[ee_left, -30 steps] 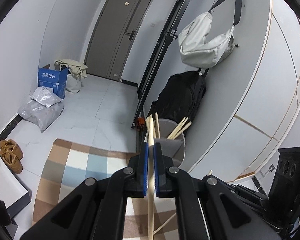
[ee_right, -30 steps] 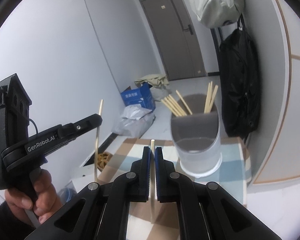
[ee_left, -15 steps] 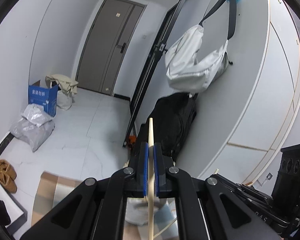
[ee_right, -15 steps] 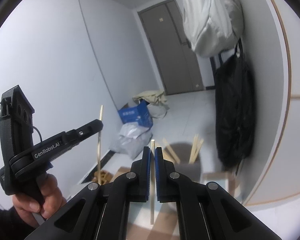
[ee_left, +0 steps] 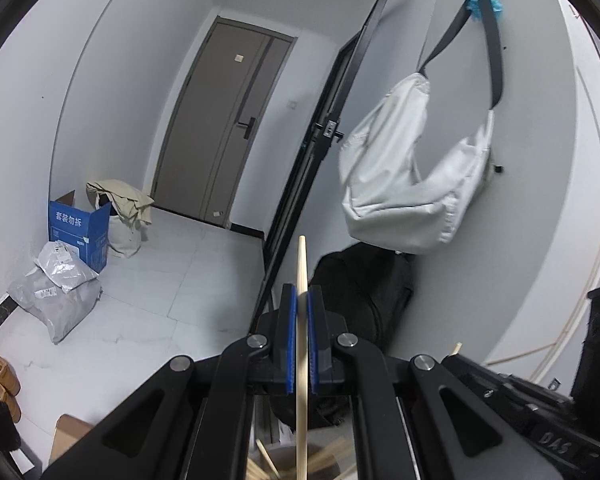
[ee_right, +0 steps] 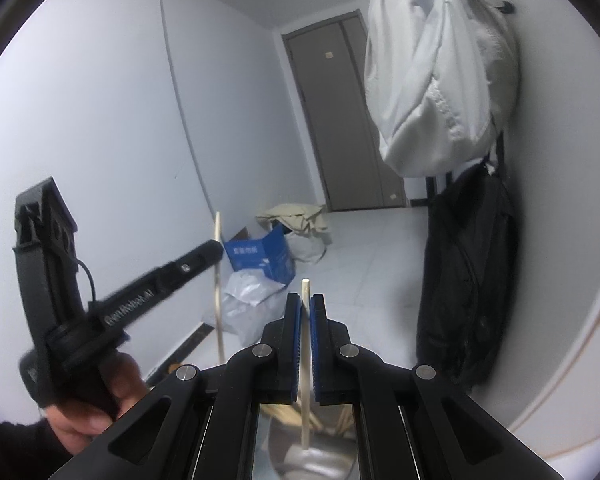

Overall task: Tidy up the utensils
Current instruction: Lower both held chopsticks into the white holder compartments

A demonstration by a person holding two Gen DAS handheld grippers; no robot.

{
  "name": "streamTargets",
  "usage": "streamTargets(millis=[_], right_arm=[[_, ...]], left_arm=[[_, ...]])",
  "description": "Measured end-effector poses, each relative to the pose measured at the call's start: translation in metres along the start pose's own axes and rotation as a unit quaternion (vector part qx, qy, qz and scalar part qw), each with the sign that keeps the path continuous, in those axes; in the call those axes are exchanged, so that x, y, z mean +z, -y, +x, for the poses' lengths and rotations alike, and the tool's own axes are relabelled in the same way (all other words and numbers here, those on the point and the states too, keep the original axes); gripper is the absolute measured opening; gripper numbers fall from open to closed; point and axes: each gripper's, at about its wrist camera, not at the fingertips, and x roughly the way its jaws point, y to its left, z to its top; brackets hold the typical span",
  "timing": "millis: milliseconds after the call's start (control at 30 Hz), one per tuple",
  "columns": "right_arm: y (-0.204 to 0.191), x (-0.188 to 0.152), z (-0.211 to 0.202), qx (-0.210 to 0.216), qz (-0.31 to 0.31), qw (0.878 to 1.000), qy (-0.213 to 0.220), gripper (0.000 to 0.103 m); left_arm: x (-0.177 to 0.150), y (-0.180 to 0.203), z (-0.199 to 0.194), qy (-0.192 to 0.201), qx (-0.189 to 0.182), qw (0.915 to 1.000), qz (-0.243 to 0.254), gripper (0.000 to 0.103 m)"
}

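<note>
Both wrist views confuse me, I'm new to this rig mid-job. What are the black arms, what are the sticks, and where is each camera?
No robot: a person holds two handheld grippers, each with a camera looking along its fingers. In the left view, the left gripper clamps an upright chopstick above the utensil holder, which already has chopsticks. In the right view, the right gripper clamps another chopstick, its lower end over the holder. The person's hand carrying the left gripper appears there too.

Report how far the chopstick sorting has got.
Done: several chopsticks already stand in the holder. In hand: the left hand-held gripper and the right hand-held gripper each clamp one chopstick above it; the right chopstick has its lower end over the opening. Left: releasing both; other loose utensils aren't visible.
</note>
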Motion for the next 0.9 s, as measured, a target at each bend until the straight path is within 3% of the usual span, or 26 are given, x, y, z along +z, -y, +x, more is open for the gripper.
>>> streamTargets(millis=[300,633,900], right_arm=[[0.013,-0.004,0.029,0.005,-0.008,1.0,-0.014,0.004],[0.022,-0.018,0.04,-0.001,-0.009,1.0,-0.023,0.004],[0.032,-0.035,0.046,-0.002,0.006,0.999,-0.035,0.004]], left_arm=[[-0.02,-0.011,0.034,0.006,0.019,0.9998,0.009,0.001],[-0.037,0.005,0.034,0.032,0.029,0.9972,0.061,0.001],[-0.046,0.01,0.039,0.027,0.042,0.9948,0.089,0.001]])
